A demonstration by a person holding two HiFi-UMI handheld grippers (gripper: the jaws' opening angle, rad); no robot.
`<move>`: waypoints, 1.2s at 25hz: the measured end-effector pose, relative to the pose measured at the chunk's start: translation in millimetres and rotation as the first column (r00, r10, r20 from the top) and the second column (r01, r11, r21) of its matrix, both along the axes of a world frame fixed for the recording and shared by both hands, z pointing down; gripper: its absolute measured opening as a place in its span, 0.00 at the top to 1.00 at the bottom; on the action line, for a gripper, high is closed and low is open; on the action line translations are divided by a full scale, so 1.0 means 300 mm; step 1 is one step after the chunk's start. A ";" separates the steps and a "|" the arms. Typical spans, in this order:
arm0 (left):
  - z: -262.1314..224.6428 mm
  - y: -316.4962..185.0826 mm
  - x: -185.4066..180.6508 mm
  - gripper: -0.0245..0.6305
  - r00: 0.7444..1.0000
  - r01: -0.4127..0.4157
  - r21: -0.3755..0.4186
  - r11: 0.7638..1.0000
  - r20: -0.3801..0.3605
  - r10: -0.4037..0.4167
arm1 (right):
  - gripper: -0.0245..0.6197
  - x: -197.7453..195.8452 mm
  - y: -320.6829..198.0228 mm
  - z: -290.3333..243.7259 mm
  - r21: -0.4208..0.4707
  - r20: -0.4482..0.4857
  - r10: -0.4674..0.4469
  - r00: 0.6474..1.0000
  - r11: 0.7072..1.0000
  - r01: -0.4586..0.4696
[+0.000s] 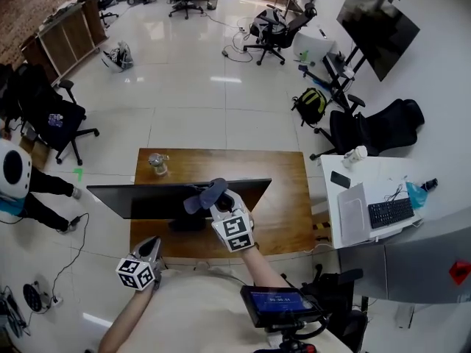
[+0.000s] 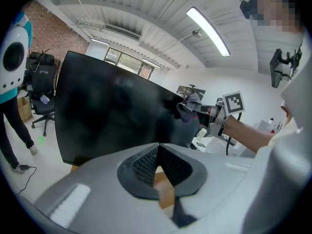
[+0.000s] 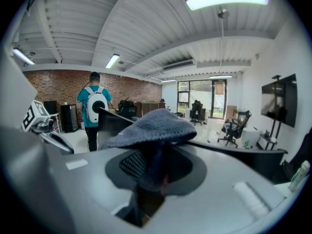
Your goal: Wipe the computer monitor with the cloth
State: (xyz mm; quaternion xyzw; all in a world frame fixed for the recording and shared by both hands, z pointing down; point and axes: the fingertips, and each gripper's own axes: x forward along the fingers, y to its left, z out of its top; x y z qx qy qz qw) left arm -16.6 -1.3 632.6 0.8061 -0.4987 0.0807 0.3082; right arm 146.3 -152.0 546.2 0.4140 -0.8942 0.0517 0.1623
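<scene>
the wide black flat-panel computer monitor [image 1: 147, 199] stands upright on the brown wooden table [image 1: 283, 190], with its screen facing the near edge where the person stands. the grey-blue knitted cloth [image 1: 207, 195] sits at the monitor's top edge, right of the screen's middle. from the left gripper view it overlaps the upper right part of the dark screen. we cannot tell whether it presses on the glass or only rests at the edge.

the right gripper [image 1: 218, 201] is raised to that top edge. its own view shows its jaws clenched on a lower fold of the cloth, and the rest of the cloth spreads out like a cap above the pads.

the left gripper [image 1: 151, 245] is held low at the near left of the table, below the screen and well apart from the cloth. its jaws are closed pad to pad at the tips with nothing between them, and it points up at the screen face.

a small clear container [image 1: 157, 163] stands behind the monitor on the far left part of the table. a person in a teal shirt with a white backpack [image 1: 15, 173] stands on the floor to the left.
</scene>
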 end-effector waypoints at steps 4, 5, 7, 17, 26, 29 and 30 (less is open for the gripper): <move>0.006 0.000 0.017 0.96 1.000 -0.009 -0.005 1.000 0.001 0.009 | 0.82 0.057 -0.005 0.004 0.001 -0.003 0.028 1.000 1.000 -0.028; 0.006 -0.001 0.020 0.96 1.000 -0.012 -0.006 1.000 0.000 0.012 | 0.82 0.071 -0.007 0.004 0.001 -0.004 0.035 0.999 0.999 -0.035; 0.006 -0.003 0.024 0.96 1.000 -0.017 -0.009 1.000 0.000 0.017 | 0.82 0.097 -0.014 0.004 0.001 -0.007 0.049 0.999 0.999 -0.049; 0.010 -0.003 0.028 0.96 1.000 -0.027 -0.019 0.999 0.001 0.027 | 0.82 0.215 -0.035 0.006 0.003 -0.020 0.112 0.994 0.994 -0.112; 0.015 -0.002 0.020 0.96 1.000 -0.025 -0.029 0.999 0.001 0.025 | 0.82 0.357 -0.056 0.012 0.010 -0.048 0.178 0.983 0.984 -0.177; 0.019 -0.006 0.023 0.96 1.000 -0.027 -0.030 0.999 0.000 0.027 | 0.82 0.417 -0.064 0.016 0.013 -0.055 0.209 0.976 0.978 -0.209; 0.020 -0.008 0.024 0.96 1.000 -0.028 -0.030 0.999 0.000 0.028 | 0.82 0.438 -0.067 0.017 0.014 -0.057 0.221 0.974 0.975 -0.220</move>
